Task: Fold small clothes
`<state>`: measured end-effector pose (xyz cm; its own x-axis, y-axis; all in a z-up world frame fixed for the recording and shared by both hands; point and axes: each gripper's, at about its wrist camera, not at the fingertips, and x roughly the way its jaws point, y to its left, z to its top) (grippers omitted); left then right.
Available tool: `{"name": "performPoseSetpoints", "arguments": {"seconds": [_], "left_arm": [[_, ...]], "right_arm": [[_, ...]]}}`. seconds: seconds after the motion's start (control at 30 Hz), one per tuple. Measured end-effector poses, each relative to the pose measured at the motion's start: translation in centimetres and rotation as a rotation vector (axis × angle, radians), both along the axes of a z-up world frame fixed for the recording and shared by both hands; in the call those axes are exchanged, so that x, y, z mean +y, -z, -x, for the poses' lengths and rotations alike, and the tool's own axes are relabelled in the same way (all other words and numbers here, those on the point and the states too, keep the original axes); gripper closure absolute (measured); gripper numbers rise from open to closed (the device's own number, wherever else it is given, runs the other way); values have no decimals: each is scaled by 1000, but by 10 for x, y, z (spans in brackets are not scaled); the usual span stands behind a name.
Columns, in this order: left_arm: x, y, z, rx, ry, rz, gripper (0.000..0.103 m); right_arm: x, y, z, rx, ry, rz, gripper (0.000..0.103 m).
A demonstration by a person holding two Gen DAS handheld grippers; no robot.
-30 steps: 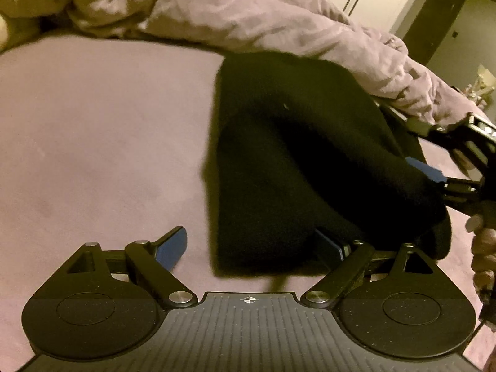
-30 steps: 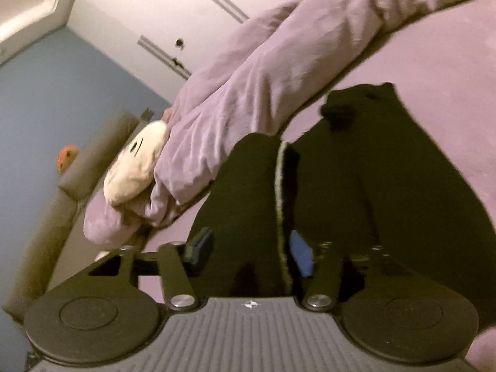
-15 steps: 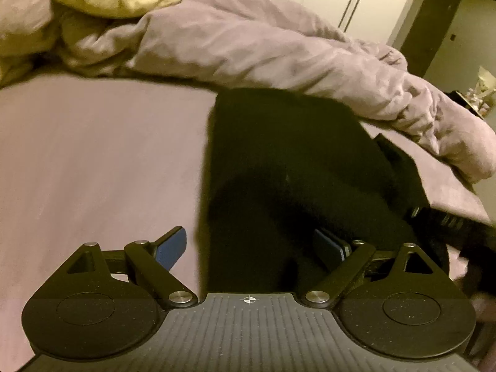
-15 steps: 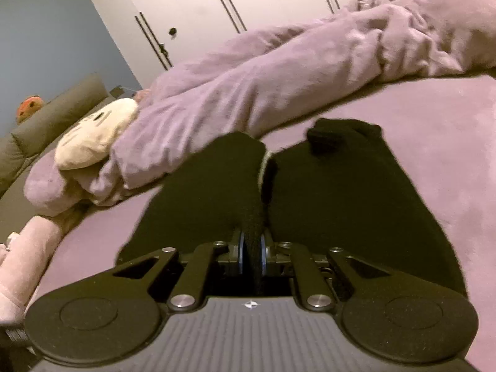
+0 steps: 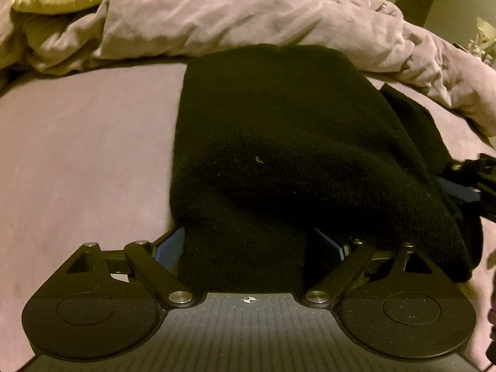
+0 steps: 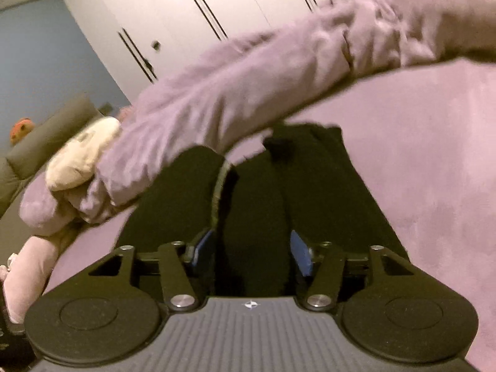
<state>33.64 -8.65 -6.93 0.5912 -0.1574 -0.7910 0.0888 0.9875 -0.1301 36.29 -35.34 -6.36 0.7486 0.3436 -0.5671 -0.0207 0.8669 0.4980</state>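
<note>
A black knit garment [image 5: 279, 142] lies on the purple bedsheet [image 5: 77, 155], with a fold bulging toward me. My left gripper [image 5: 248, 245] is open, and a thick edge of the black fabric sits between its blue pads [image 5: 169, 249]. In the right wrist view the same black garment [image 6: 325, 192] stretches ahead, with a pale seam along one fold. My right gripper [image 6: 251, 251] is open, with black fabric between its fingers. It also shows at the right edge of the left wrist view [image 5: 465, 186].
A crumpled purple duvet [image 5: 248, 15] runs along the far side of the bed, just behind the garment. A cream plush toy [image 6: 80, 158] lies at the duvet's end. White wardrobe doors [image 6: 201, 15] and a grey sofa [image 6: 37, 142] stand beyond.
My right gripper was shut on the fabric half a second ago and has opened. My left gripper has narrowed somewhat around the garment's edge, and the garment lies flatter on the bed.
</note>
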Motion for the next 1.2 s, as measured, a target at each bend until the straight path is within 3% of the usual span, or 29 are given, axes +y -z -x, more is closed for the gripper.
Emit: {"name": "performPoseSetpoints", "arguments": {"seconds": [0.2,0.3,0.4,0.47,0.5,0.57,0.7,0.77,0.8,0.83,0.97,1.1,1.2], "left_arm": [[1,0,0,2,4,9,10],[1,1,0,-1,8,9,9],[1,1,1,-5,12,11,9],[1,2,1,-8,13,13,9],[0,2,2,-10,14,11,9],[-2,3,2,-10,19,7,8],[-4,4,3,-15,24,-3,8],[-5,4,5,-17,25,-8,7],[-5,3,6,-16,23,-6,7],[-4,2,7,-14,20,-1,8],[10,-10,20,-21,2,50,9],[23,-34,31,-87,-16,63,9],[23,-43,27,-103,-19,75,9]], "right_arm": [[-12,18,-26,57,-25,-273,28],[-5,16,-38,81,-59,-309,25],[6,9,-45,73,-95,-275,28],[14,4,-47,54,-110,-248,36],[17,3,-47,44,-116,-247,46],[22,3,-52,57,-117,-252,47],[40,-2,-64,70,-155,-172,29],[53,-6,-70,73,-164,-100,31],[61,-9,-71,68,-168,-51,47],[69,-12,-70,58,-169,9,76],[90,-40,-48,-91,-186,179,79],[76,-82,-17,-285,-146,267,80],[63,-79,-6,-325,-99,451,80]]}}
